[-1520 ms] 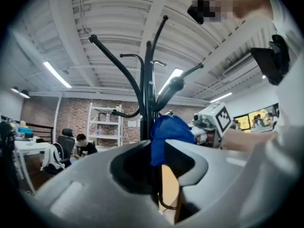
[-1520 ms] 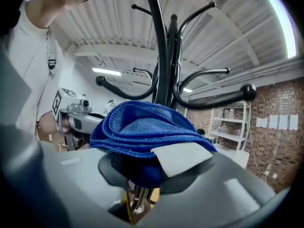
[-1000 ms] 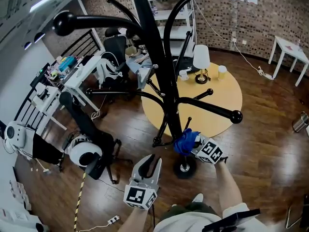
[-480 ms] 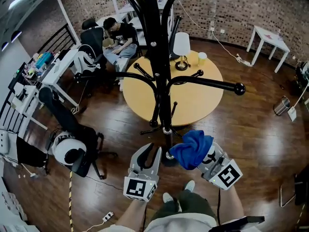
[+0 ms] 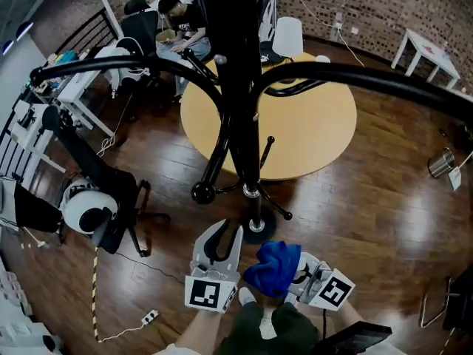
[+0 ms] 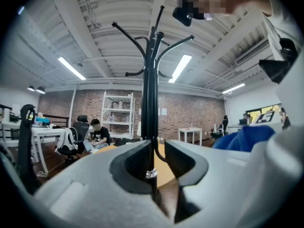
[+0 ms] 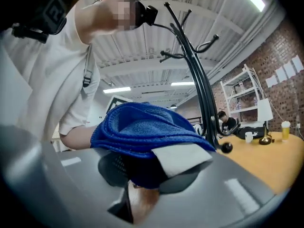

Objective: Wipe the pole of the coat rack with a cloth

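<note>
The black coat rack pole (image 5: 236, 87) rises through the middle of the head view from its round base (image 5: 255, 229) on the wood floor. In the head view my right gripper (image 5: 295, 276) is low, near the person's feet and right of the base, shut on a bunched blue cloth (image 5: 275, 267). The cloth is clear of the pole. In the right gripper view the cloth (image 7: 142, 127) bulges over the right gripper (image 7: 156, 161), with the pole (image 7: 199, 94) beyond. My left gripper (image 5: 224, 235) points at the base, jaws together and empty. The left gripper (image 6: 158, 148) frames the pole (image 6: 151, 94).
Curved hook arms (image 5: 369, 80) spread out from the pole at head height. Behind the rack stands a round yellow table (image 5: 318, 132) with a white lamp (image 5: 288, 35). An office chair (image 5: 96, 209) is at left, a seated person (image 5: 181, 21) behind, a metal bin (image 5: 441, 161) at right.
The right gripper has drawn the blue cloth away from the lower pole, back and down toward the person's feet. The head camera has come closer to the rack. The left gripper has barely moved.
</note>
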Demonstrator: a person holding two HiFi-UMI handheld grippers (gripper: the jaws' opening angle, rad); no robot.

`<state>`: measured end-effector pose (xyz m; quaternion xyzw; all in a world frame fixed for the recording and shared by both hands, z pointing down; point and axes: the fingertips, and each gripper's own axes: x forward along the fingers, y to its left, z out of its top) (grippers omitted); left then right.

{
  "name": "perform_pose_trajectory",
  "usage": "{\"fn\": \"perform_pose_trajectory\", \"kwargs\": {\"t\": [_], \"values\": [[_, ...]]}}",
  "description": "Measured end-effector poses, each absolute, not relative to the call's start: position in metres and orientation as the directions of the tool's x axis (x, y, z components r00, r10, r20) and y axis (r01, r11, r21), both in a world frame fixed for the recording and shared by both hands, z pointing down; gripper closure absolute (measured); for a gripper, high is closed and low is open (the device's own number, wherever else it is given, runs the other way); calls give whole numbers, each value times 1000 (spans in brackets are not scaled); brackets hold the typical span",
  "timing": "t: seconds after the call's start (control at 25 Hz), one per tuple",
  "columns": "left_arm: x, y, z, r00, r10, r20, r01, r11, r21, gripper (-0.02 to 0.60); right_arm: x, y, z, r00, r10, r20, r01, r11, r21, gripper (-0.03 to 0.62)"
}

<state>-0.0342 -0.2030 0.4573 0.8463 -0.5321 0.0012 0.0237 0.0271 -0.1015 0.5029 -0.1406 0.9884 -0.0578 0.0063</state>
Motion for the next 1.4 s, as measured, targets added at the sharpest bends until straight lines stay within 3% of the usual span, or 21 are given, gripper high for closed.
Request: {"fn": "perform_pose_trajectory", "kwargs": {"t": [0.2, 0.36, 0.6, 0.68, 0.8, 0.96, 1.12, 1.2, 1.28, 1.4], "values": [[-40, -207, 536, 352, -936, -26, -936, -352, -4, 494, 43, -148, 597, -938, -345, 34, -346, 938, -20, 491], [-38, -217, 609, 328, -944, -29, -945, -328, -5, 494, 65, -221, 614, -921, -390, 9, -391, 920, -18, 491], [-39, -235, 726, 327, -944, -42, -945, -326, -40, 494, 29, -273, 670, -976, -214, -28, -215, 963, 162, 491], [-44, -240, 761, 311, -949, -58, -951, -310, -15, 494, 29, -274, 751, -968, -252, -11, -249, 950, 190, 491], [-54, -246, 810, 291, -953, -84, -956, -293, 5, 494, 34, -291, 943, -927, -374, 41, -369, 926, 82, 491], [-75, -251, 860, 261, -958, -120, -965, -259, -34, 494, 22, -291, 1226, -824, -427, 371, -489, 868, -87, 491], [-105, -252, 872, 193, -967, -166, -980, -181, -83, 499, 16, -274, 1388, -701, -419, 577, -579, 807, -118, 493], [-119, -245, 875, 168, -969, -180, -984, -155, -82, 499, 5, -259, 1414, -688, -409, 599, -588, 798, -131, 493], [-125, -242, 876, 172, -971, -166, -984, -162, -69, 499, -20, -249, 1380, -724, -410, 555, -563, 816, -132, 493], [-121, -235, 857, 203, -962, -182, -978, -192, -81, 499, -66, -249, 1185, -842, -437, 318, -486, 869, -92, 493]]}}
